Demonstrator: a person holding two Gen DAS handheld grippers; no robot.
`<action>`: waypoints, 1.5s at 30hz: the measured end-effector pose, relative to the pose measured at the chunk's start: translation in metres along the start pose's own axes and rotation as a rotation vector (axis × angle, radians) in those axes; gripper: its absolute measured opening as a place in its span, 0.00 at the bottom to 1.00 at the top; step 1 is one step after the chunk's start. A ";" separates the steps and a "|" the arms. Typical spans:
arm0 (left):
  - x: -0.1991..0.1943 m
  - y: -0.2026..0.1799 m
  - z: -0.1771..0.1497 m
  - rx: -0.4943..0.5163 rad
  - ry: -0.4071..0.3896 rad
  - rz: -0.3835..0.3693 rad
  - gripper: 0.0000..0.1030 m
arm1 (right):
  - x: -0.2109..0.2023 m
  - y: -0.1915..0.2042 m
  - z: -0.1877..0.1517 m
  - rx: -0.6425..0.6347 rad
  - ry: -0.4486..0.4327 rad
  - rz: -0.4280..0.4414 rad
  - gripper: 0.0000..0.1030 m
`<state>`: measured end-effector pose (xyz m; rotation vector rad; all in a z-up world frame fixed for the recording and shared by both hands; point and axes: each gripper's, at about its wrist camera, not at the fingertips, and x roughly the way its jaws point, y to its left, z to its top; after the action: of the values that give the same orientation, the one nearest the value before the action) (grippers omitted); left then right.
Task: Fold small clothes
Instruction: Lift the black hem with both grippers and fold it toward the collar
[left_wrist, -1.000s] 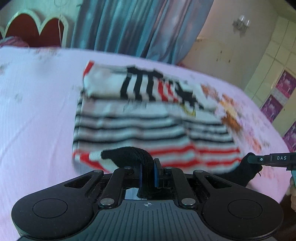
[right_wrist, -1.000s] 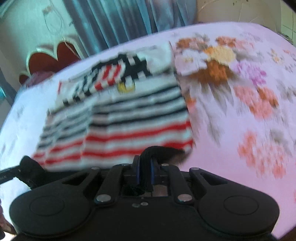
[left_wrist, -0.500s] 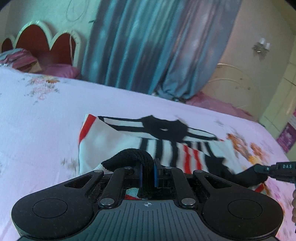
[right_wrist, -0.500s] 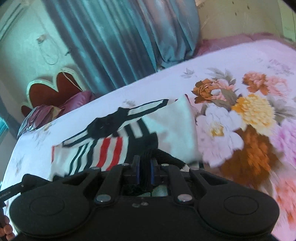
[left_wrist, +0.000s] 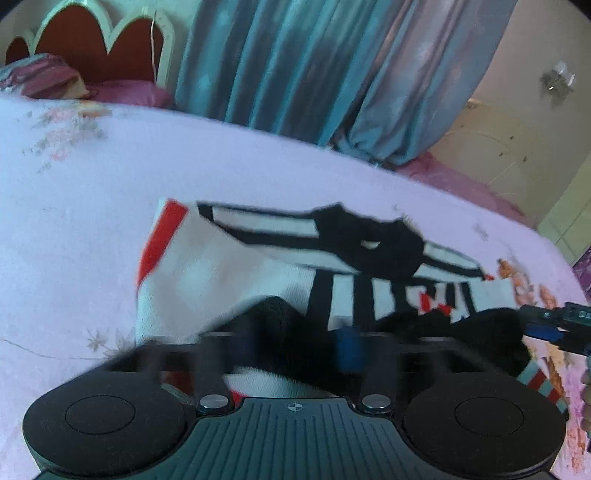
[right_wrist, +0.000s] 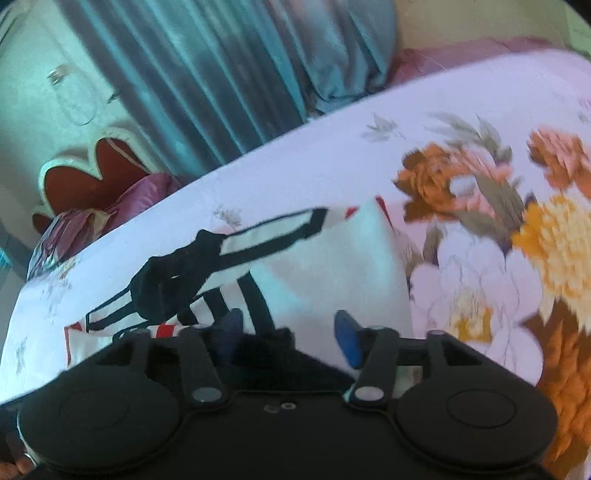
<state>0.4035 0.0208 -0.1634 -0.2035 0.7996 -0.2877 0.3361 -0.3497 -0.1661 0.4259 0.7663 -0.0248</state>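
Left gripper (left_wrist: 295, 341): its jaws are opening, spread wide and blurred; a black cuff of the garment lies between the blue pads, no longer pinched.
Right gripper (right_wrist: 290, 338): its jaws are opening, about half apart; black fabric sits between them, the blue pads clear of it on either side.
Right gripper seen from the left camera: its blue-padded tip pokes in at the right edge, touching another black cuff.
Small knitted garment (left_wrist: 236, 273): white with black and red stripes and a black neck, folded over on itself, its plain white underside facing up near the left gripper.
Garment's place: lying on the bed (left_wrist: 92, 192), directly ahead of both grippers.
Bed cover: pale pink sheet, with large orange, yellow and white flowers (right_wrist: 491, 236) just right of the garment.
Behind: teal curtain (left_wrist: 314, 62), scalloped red headboard (left_wrist: 88, 51).
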 end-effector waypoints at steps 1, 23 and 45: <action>-0.011 0.000 0.000 0.024 -0.053 0.022 1.00 | 0.001 -0.001 0.002 -0.016 -0.001 0.010 0.55; 0.037 -0.002 -0.007 0.191 0.068 -0.031 0.29 | 0.037 0.018 -0.005 -0.283 0.142 0.116 0.58; 0.002 -0.009 -0.002 0.184 -0.125 -0.022 0.04 | 0.010 0.008 -0.003 -0.298 0.055 0.153 0.09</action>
<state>0.4019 0.0113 -0.1639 -0.0569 0.6432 -0.3636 0.3429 -0.3394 -0.1723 0.2008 0.7754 0.2430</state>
